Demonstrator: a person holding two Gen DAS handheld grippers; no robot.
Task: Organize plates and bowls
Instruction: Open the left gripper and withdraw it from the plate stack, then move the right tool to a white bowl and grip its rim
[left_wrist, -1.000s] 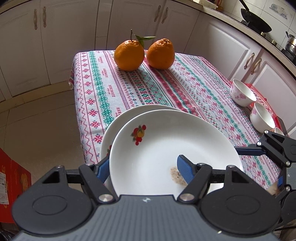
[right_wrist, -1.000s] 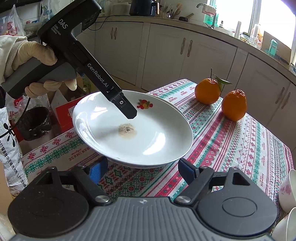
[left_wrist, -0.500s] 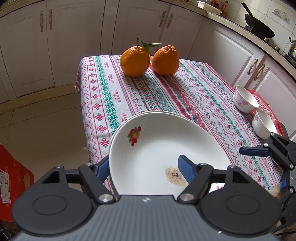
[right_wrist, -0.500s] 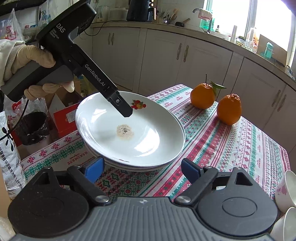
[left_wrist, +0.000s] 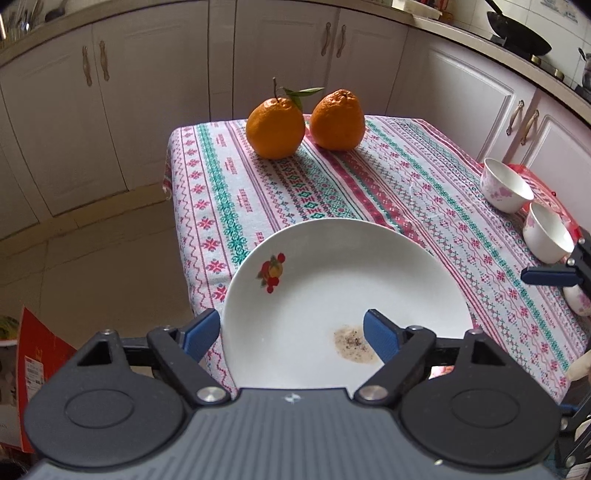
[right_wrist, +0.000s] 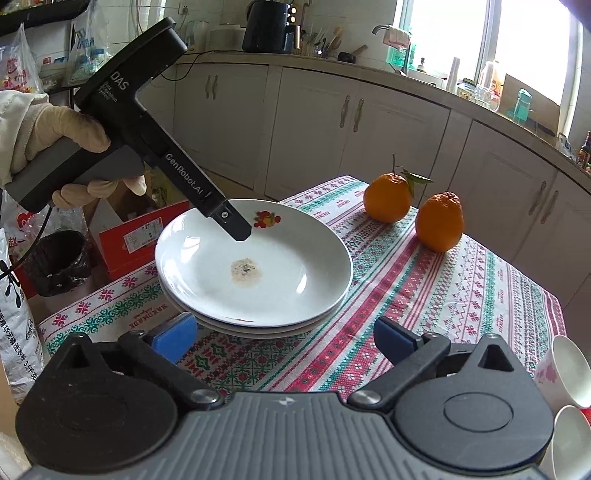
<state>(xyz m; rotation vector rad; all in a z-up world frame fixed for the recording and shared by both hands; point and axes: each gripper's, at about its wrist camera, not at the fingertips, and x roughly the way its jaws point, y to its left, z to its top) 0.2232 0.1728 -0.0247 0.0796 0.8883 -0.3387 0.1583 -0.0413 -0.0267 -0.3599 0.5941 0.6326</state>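
Lying between opening left tongs (left_wrist: 291, 334): plate (left_wrist: 343, 295)

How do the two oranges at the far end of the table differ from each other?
The left orange carries a stem with a green leaf; the right orange shows neither. The left orange looks rounder and smoother, while the right orange narrows toward a bumpy, knobbed top. Both are deep orange, about equal in size, and sit upright side by side on the patterned tablecloth, close to touching.

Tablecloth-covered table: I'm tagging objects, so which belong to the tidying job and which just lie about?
Job: stacked white ceramic plates; white floral bowls.
Lying about: two orange citrus fruits; red cardboard box; black wok.
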